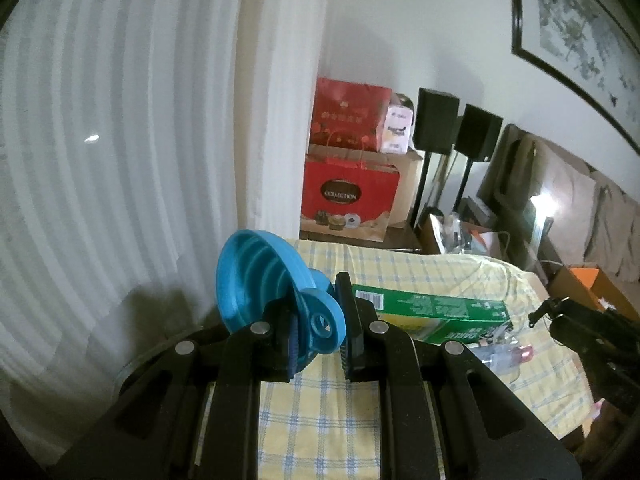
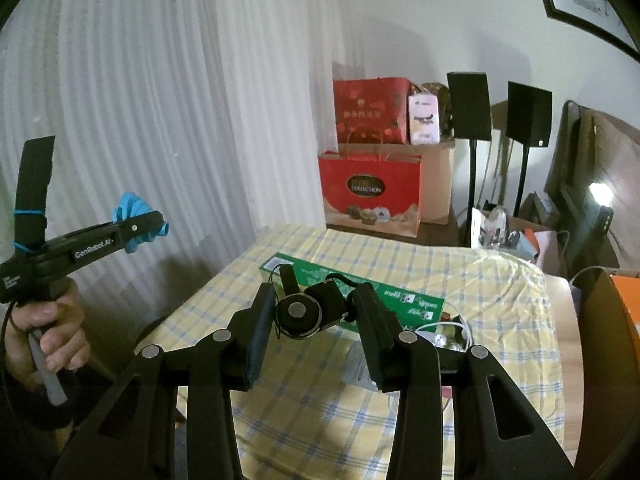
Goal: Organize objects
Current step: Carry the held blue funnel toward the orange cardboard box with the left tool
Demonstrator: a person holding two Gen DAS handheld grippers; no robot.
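White curtain [image 1: 120,140] fills the left side of both views; framed picture [image 1: 580,32] hangs on the wall at upper right. Below them, a table w/ yellow checked cloth [image 2: 400,264]. Behind the table's far end, red gift bags [image 2: 370,192] sit stacked by a cardboard box, w/ two black speakers [image 2: 470,106] on stands just beside them.

On the cloth lies a long green box [image 1: 436,310], flat, mid-table. Near its right end: a clear wrapper w/ a white cord, contents too blurred to tell.

Left gripper [image 1: 318,320] is held up in the air, well above the cloth, near the curtain; a person's hand [image 2: 48,336] grips its handle. Its jaws are pinched on a blue collapsible funnel [image 1: 264,280], clamped at the hanging tab, bowl tilted up-left.

Right gripper [image 2: 310,312] is over the table, approx above the green box. Jaws are partway apart and pinch a small black device [image 2: 310,310] w/ a round disc face and a thin black cord looping off it; both pads touch its sides.
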